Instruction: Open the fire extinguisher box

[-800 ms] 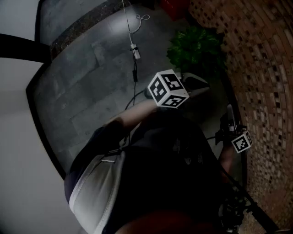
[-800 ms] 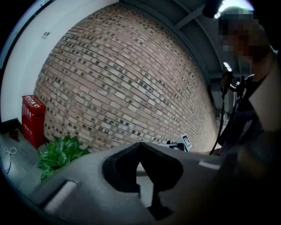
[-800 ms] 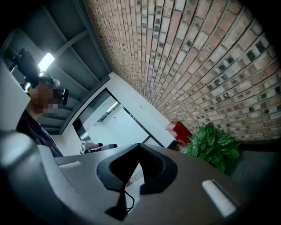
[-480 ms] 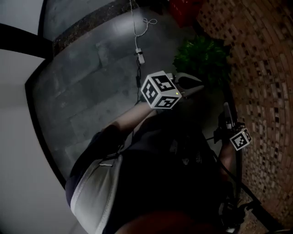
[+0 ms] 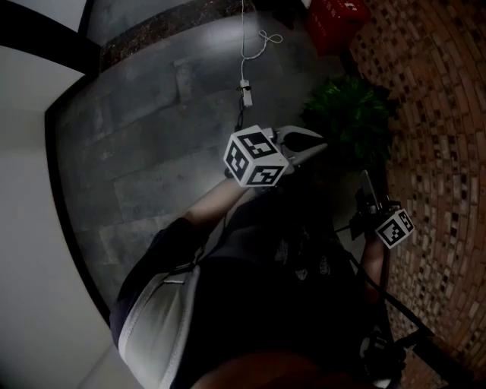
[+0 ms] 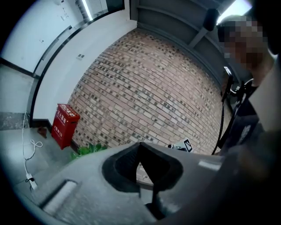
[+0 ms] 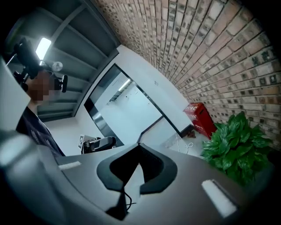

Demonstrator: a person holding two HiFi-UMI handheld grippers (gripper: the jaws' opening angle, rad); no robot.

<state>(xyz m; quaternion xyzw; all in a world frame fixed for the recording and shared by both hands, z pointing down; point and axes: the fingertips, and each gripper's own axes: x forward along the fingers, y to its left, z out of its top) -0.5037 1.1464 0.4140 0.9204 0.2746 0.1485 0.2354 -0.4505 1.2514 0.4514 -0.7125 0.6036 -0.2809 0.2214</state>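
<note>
Holding the left gripper (image 5: 323, 144) out ahead over the grey tiled floor (image 5: 152, 137), with its marker cube (image 5: 254, 156) uppermost and its jaws pressed together on nothing. Holding the right gripper (image 5: 368, 186) nearer and further right, close to the brick wall (image 5: 440, 114), likewise with jaws pressed together and empty. Borne out in both gripper views: meeting tips, only background behind them. Far ahead, standing on the floor at the foot of the brick wall, the red fire extinguisher box (image 5: 334, 23), looking closed and well apart from both grippers. Between the box and the grippers, hard by the wall, a green plant (image 5: 353, 114). Left of the plant, lying on the floor, a white cable (image 5: 244, 45) ending in a small plug block (image 5: 244, 90). Along the left side, a white wall (image 5: 30, 228) edged with a dark strip
</note>
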